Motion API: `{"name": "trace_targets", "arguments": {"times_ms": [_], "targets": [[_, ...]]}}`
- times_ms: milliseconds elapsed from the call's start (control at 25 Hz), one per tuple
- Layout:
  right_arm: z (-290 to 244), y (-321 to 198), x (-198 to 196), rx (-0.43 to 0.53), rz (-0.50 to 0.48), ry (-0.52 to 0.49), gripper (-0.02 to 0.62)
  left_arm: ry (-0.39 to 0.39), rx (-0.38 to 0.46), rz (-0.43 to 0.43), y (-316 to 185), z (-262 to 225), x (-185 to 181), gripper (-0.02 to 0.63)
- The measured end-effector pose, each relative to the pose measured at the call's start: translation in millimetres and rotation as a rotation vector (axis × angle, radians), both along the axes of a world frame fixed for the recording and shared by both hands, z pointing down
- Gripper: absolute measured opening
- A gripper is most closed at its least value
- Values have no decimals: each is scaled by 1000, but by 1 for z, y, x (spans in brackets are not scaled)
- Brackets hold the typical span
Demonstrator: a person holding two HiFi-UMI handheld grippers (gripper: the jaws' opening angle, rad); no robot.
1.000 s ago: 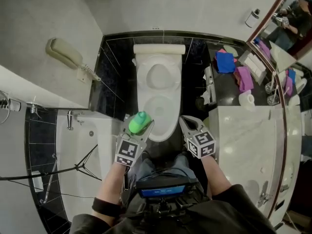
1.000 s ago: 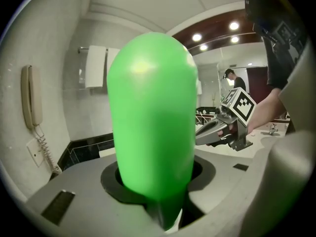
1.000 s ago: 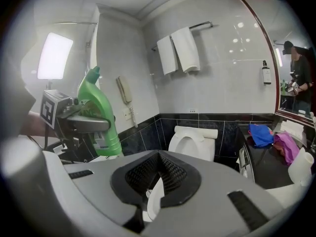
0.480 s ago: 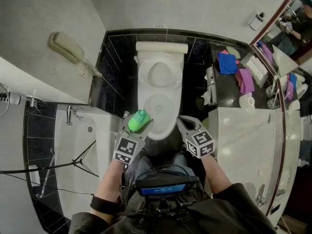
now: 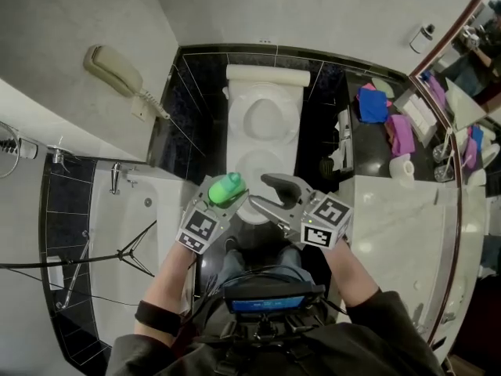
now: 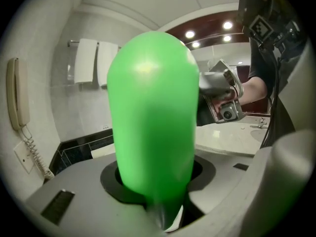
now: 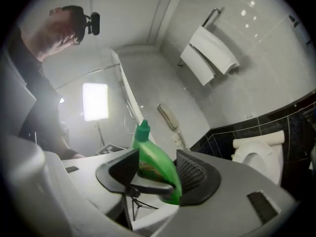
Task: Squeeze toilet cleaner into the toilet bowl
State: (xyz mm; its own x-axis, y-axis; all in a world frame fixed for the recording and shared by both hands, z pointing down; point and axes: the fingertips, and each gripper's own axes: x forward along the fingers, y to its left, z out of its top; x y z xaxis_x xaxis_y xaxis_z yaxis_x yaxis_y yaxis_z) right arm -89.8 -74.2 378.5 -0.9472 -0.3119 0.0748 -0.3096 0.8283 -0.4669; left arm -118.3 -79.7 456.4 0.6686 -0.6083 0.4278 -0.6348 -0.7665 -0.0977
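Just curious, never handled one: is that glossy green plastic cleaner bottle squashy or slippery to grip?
Probably squashy: the green plastic bottle is a rounded squeeze type. Its shine suggests slipperiness, though the left gripper holds it aloft. Tall and narrow, it likely tips easily.

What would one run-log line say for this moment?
left gripper: shut on green bottle | right gripper: open, jaws just opened, bottle lined up between them, not gripped

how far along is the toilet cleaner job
Done: the bottle is clamped in the left gripper, near the bowl. In hand: the right gripper, whose jaws have just been opening and grip nothing, points at the bottle. Left: the cap looks still on, and no cleaner shows in the bowl.
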Motion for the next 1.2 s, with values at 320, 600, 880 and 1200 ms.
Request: {"name": "trace_targets", "arguments": {"times_ms": [320, 600, 880, 1200], "targets": [[-30, -6, -34, -153, -45, -115, 291, -11, 14, 98, -2, 4, 3, 190], [-37, -10, -45, -224, -47, -146, 244, -37, 34, 106, -6, 8, 4, 190], [-35, -13, -42, -216, -1, -129, 149, -34, 45, 97, -6, 6, 12, 192], [-50, -7, -39, -97, -65, -151, 155, 31, -7, 166, 7, -6, 23, 190]]}}
